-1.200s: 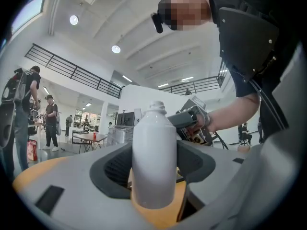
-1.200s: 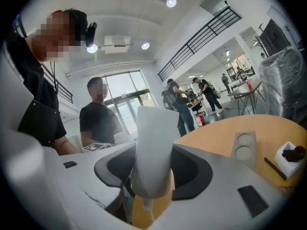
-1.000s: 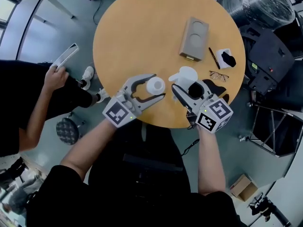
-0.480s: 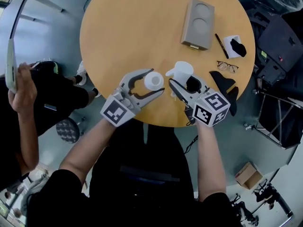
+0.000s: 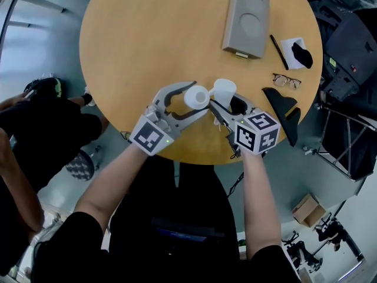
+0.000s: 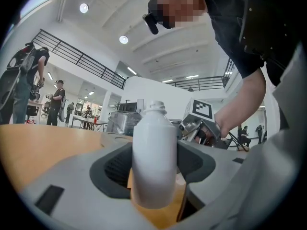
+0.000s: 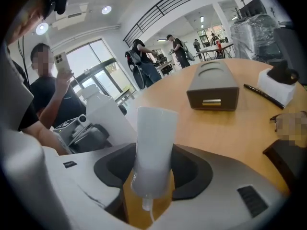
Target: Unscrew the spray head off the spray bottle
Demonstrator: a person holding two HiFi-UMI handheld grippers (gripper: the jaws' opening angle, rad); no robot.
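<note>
The left claw (image 5: 198, 99) and right claw (image 5: 229, 102) have dropped toward the desk (image 5: 153, 34). The left clamps the bottle (image 6: 154, 162); the right, at its three o'clock, clamps the unscrewed spray head (image 7: 153, 147). Probably next: set both down.

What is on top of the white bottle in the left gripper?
Nothing: the bottle ends in a bare neck. The spray head, dip tube hanging, is clamped in the right gripper. The left gripper covers the bottle's sides; its contents are hidden.

Large lab hall, mezzanine railing (image 6: 81, 57), round worktable (image 5: 147, 40)
</note>
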